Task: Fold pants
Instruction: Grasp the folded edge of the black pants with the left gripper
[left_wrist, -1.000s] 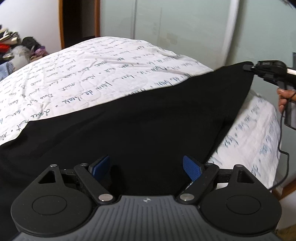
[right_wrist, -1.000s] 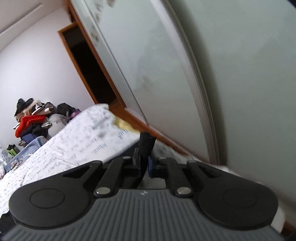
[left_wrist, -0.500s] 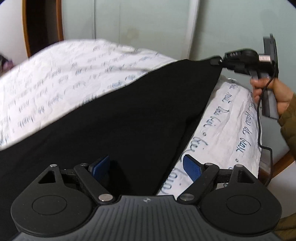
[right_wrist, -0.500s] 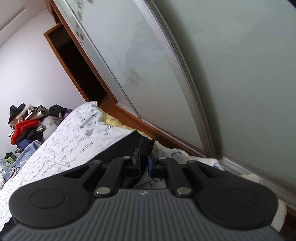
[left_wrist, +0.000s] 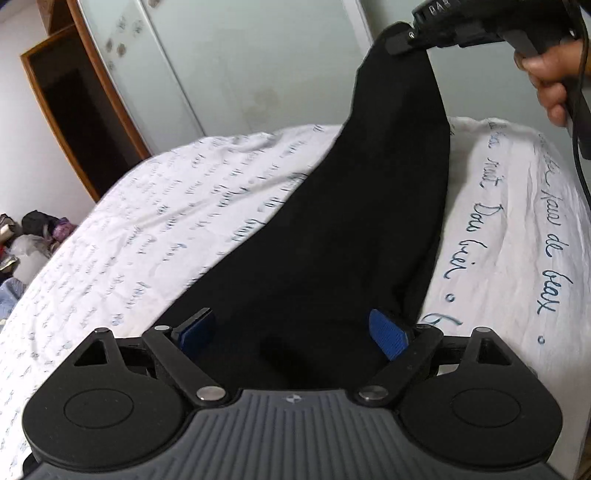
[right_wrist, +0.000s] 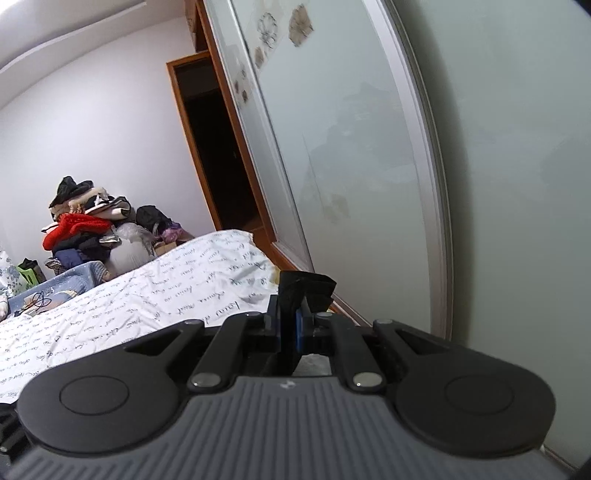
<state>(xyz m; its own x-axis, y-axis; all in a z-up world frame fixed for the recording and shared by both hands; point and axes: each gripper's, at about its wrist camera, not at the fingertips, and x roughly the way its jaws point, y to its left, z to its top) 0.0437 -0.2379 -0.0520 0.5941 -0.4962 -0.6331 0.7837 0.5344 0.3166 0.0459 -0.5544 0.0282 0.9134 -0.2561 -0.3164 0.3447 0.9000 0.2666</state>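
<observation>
At upper right, the right claw pinches the black fabric pants; the left claw is opening, cloth between its unpressed pads.

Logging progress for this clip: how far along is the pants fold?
Early. Done: the right gripper is shut on one end of the pants, lifted off the bed. In hand: the left gripper is opening, fabric between its jaws, ungripped. Left: no fold is visible yet.
</observation>
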